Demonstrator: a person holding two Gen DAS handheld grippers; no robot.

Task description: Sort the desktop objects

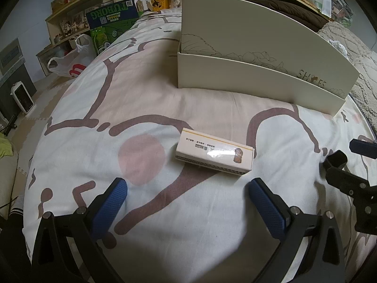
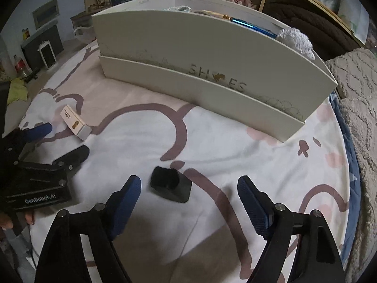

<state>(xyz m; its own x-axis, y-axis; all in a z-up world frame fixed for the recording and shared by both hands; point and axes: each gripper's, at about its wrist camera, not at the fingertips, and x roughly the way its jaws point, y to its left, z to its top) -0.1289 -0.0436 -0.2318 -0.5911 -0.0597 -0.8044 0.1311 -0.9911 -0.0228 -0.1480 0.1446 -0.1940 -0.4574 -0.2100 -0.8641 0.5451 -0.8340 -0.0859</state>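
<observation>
The left wrist view shows the small white carton [image 1: 215, 153] from close. It lies flat on the patterned bedsheet [image 1: 146, 99], a little ahead of the left gripper [image 1: 188, 206] and between the lines of its two blue pads, but not touching them. The long axis of the carton runs across this view, from the upper left to the lower right, with a slight tilt. Its printed top face looks up, and the end with a small brown picture points to the right. The jaws of the left gripper stand wide with nothing between them.

Only the right wrist view shows the small black holder [image 2: 170, 187] clearly. It lies on its side on the sheet, just ahead of the right gripper [image 2: 188, 202], nearer to the left pad, and its open mouth points to the upper left. In the left wrist view this holder is only a dark shape at the right edge. The jaws of the right gripper are apart and they hold nothing.

The right wrist view looks also over the wall of the cream shoe box [image 2: 212, 70]. Inside it a blue thing [image 2: 249, 24] and a white knitted cloth [image 2: 295, 39] appear. The left wrist view gives only the front wall and the raised lid. The box stands behind both objects, well apart from them.
</observation>
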